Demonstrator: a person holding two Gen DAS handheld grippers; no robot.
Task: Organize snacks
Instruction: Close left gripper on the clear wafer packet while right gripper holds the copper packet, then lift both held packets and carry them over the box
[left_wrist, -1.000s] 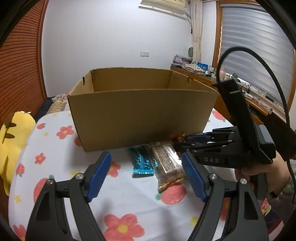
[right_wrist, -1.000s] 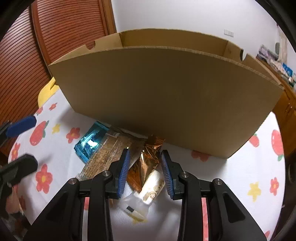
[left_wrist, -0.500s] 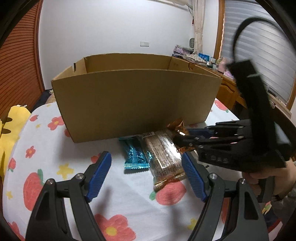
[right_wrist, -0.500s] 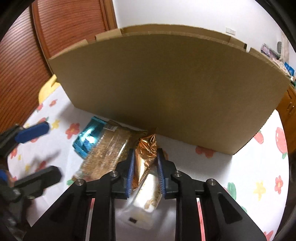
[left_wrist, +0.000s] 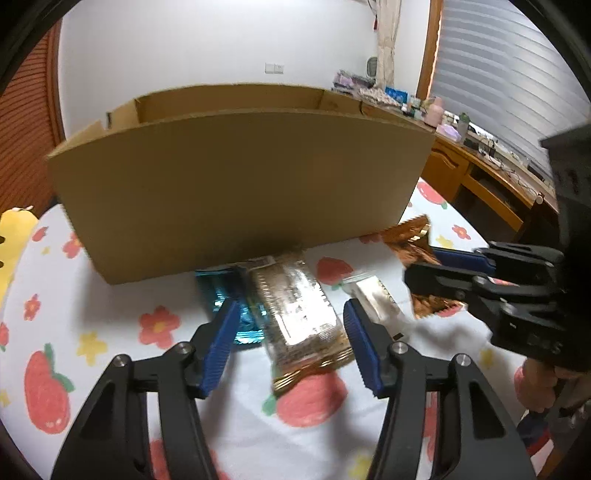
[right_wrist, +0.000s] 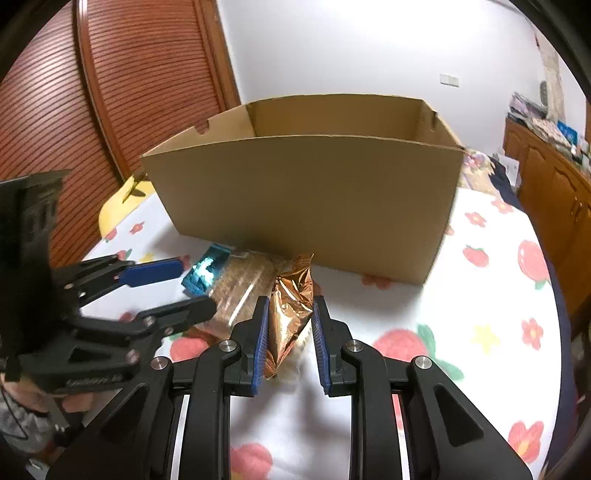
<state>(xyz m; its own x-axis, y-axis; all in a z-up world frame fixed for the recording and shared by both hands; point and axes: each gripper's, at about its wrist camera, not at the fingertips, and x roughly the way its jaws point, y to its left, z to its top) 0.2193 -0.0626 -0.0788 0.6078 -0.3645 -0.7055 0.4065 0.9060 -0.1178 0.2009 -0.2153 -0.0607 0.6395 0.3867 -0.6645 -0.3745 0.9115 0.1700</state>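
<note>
Three packets (left_wrist: 295, 306) waiting beside box (left_wrist: 236, 184); right gripper (right_wrist: 289, 332) gripping foil packet (right_wrist: 291, 306), lifting; left gripper (left_wrist: 291, 339) spread, straddling bar, gripping nothing.

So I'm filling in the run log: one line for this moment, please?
right gripper: shut on copper snack packet, lifted | left gripper: open around brown snack bar | cardboard box: behind
</note>
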